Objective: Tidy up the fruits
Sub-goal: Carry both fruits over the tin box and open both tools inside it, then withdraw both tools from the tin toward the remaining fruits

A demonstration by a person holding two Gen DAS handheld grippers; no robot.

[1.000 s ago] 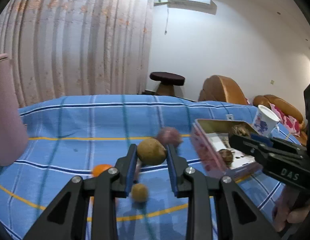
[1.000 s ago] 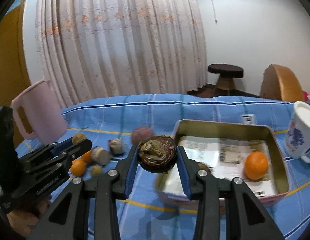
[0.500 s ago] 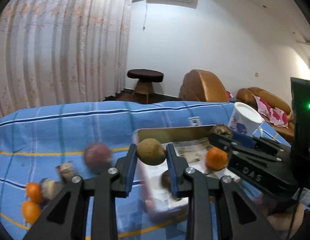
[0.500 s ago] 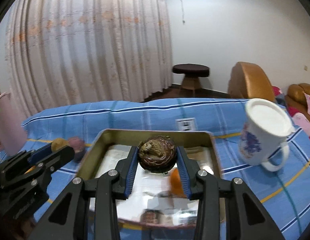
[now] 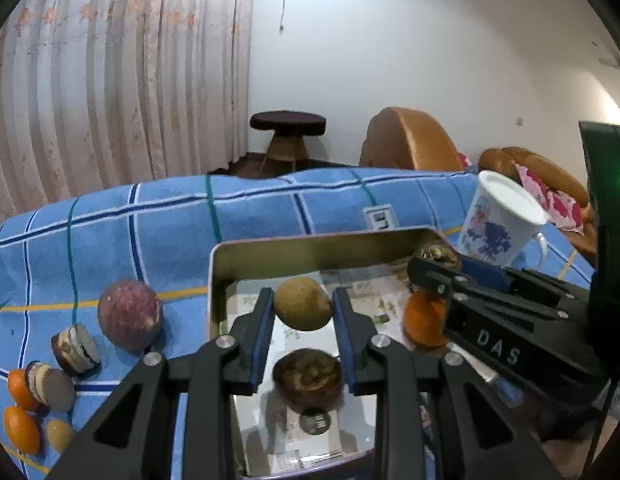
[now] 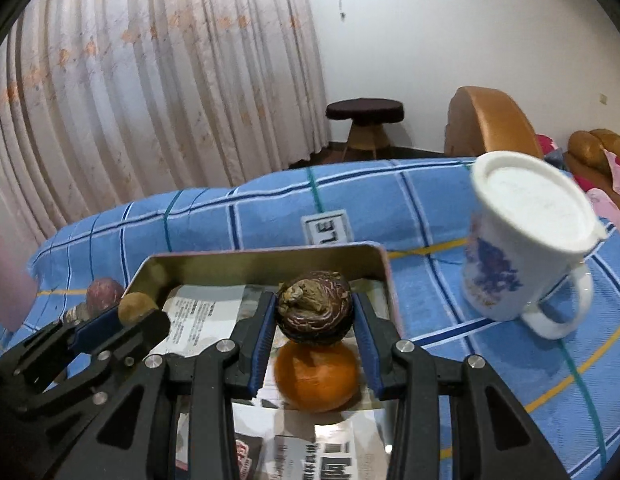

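My left gripper (image 5: 304,312) is shut on a small tan round fruit (image 5: 303,309), held above the metal tin (image 5: 270,252). My right gripper (image 6: 314,320) is shut on a dark wrinkled fruit (image 6: 314,314) over the same tin (image 6: 262,258), right above an orange (image 6: 315,376) lying inside. In the left wrist view another dark wrinkled fruit (image 5: 308,376) and the orange (image 5: 423,318) lie on the paper lining the tin. The right gripper (image 5: 433,268) shows at the tin's right side. The left gripper (image 6: 138,312) shows at the tin's left edge.
Left of the tin on the blue checked cloth lie a purple round fruit (image 5: 130,316), cut brown pieces (image 5: 74,350), small oranges (image 5: 21,428) and a tan fruit (image 5: 58,434). A white printed mug (image 6: 529,248) stands right of the tin. A pink jug (image 6: 8,280) is at far left.
Both grippers have swung right with their fruits, from over the loose fruit on the cloth to above the tin. Both grips are unchanged.
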